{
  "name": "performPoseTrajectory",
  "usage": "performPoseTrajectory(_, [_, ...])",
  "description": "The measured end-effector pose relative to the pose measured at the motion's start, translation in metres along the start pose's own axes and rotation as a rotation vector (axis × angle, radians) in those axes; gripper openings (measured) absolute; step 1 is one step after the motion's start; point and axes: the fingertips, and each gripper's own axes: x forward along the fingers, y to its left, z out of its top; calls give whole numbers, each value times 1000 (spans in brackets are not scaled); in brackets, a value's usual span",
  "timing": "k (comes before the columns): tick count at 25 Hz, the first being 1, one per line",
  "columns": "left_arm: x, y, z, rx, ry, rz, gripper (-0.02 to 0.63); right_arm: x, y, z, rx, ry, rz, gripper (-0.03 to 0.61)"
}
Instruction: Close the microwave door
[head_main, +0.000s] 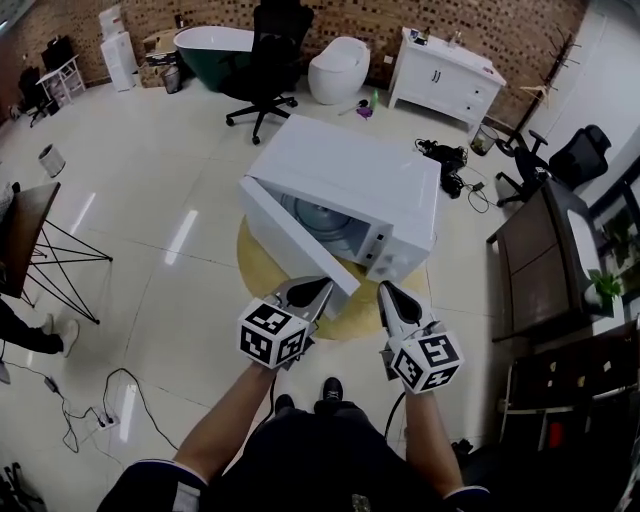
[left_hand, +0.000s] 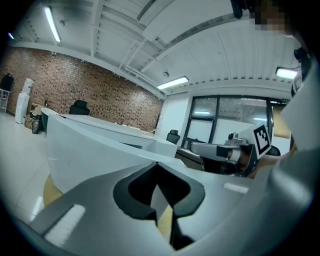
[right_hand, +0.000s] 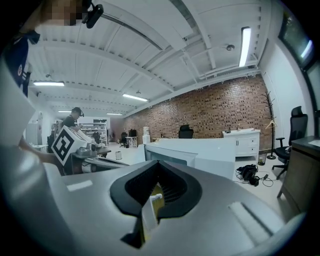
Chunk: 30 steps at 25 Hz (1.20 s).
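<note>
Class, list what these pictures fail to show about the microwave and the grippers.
- Head view: whether the left gripper touches the microwave door; the gripper covers that spot.
- Head view: the microwave controls, too small to read.
- Head view: much of the cavity, behind the open door.

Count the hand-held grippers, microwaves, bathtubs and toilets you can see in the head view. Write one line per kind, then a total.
Hand-held grippers: 2 (left hand-held gripper, right hand-held gripper)
Microwave: 1
Bathtub: 1
Toilet: 1
Total: 5
</note>
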Motion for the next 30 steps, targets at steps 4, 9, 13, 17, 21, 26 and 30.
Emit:
performPoseTrajectory(4, [19,1,6,33,2,9,12,-4,-12,1,2,-5,-20,2])
performPoseTrajectory(9, [44,5,12,99,14,31,12,-10,-33,2,3,-12,-55,2])
performPoseTrajectory(13, [63,6,13,124,24,46,12,-16,-45,1,5,-5,-75,2])
performPoseTrajectory(17, [80,13,18,148,18,72,11,-23,-57,3,-6,2,-96,2])
performPoseTrajectory(21, [97,18,24,151,9,94,12,-36,-72,1,-8,12,-129,2])
performPoseTrajectory(26, [111,24,37,140,-20,105,12,-48,-86,1,-9,13,-160,2])
performPoseTrajectory(30, [109,22,35,140,-26,97,12,-54,-90,0,-4,13,-173,2])
